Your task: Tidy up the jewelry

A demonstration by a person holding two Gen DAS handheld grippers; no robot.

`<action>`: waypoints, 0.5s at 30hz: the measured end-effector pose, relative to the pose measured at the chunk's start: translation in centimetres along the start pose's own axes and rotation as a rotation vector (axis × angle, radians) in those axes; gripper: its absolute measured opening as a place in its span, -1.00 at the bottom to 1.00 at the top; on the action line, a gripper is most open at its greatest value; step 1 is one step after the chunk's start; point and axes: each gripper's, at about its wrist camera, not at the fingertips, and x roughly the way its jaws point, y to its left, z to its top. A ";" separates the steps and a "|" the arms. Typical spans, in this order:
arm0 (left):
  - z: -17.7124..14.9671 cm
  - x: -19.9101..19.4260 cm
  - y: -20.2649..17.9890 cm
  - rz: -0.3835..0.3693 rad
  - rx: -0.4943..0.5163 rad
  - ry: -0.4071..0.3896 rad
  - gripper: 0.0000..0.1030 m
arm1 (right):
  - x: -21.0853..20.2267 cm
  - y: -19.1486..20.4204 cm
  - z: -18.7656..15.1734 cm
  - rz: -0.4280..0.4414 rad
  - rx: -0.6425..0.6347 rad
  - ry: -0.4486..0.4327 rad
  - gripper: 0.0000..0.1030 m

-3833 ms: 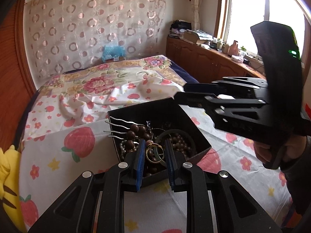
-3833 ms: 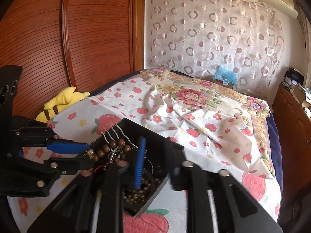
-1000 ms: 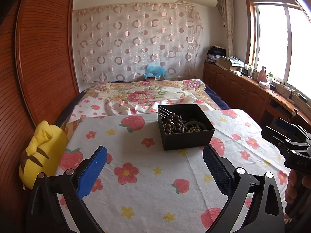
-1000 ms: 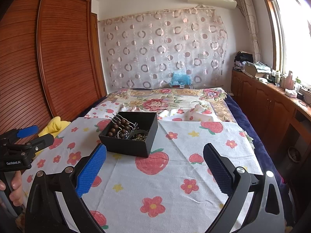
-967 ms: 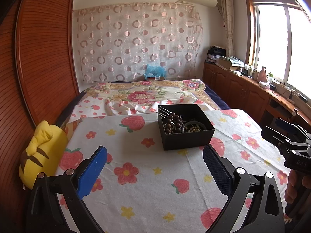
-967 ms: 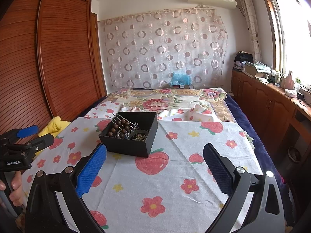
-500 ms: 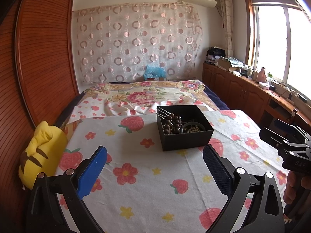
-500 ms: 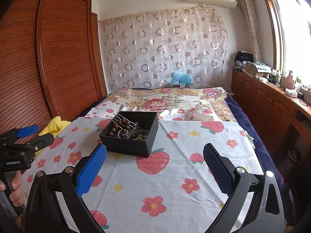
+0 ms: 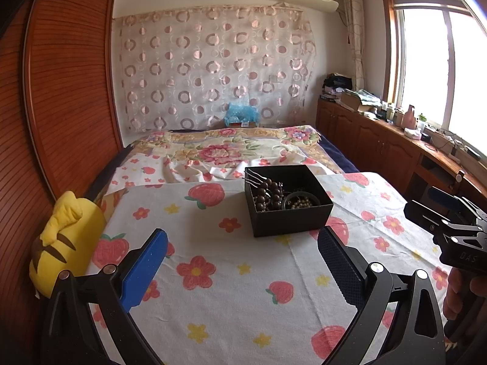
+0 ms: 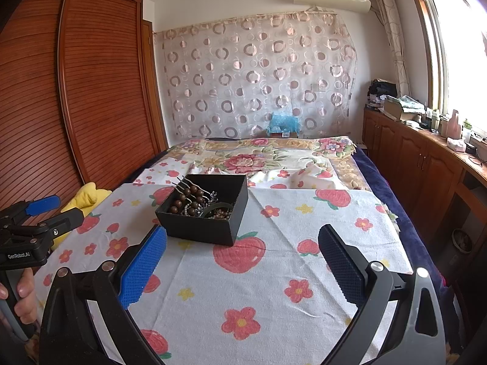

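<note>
A black open box (image 9: 290, 222) (image 10: 194, 228) stands on the strawberry-print cloth (image 9: 231, 292) (image 10: 268, 276) over the bed. It holds brown bead bracelets (image 9: 269, 196) (image 10: 188, 200), silver hairpins (image 9: 254, 179) and a dark bangle (image 9: 301, 196). My left gripper (image 9: 242, 263) is open wide and empty, well in front of the box. My right gripper (image 10: 242, 263) is open wide and empty, also back from the box. Each gripper shows at the edge of the other's view, the right one (image 9: 450, 213) and the left one (image 10: 45, 210).
A yellow plush toy (image 9: 65, 237) (image 10: 83, 197) lies at the cloth's left edge beside a wooden wardrobe (image 10: 76, 91). A floral quilt (image 9: 231, 149) lies behind the box. Wooden cabinets (image 9: 380, 149) with clutter line the right wall under the window.
Since 3.8 s ago both grippers have drawn back from the box and opened wide; the left one let go of a gold ring. Over the last second nearly nothing has moved.
</note>
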 end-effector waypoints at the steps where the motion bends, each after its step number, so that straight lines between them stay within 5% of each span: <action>1: 0.0 0.0 0.0 0.000 0.000 0.000 0.85 | 0.0 0.0 0.0 0.001 0.000 0.000 0.95; 15: -0.1 0.1 0.0 0.000 0.000 -0.001 0.85 | 0.0 0.0 0.0 0.000 0.001 0.000 0.95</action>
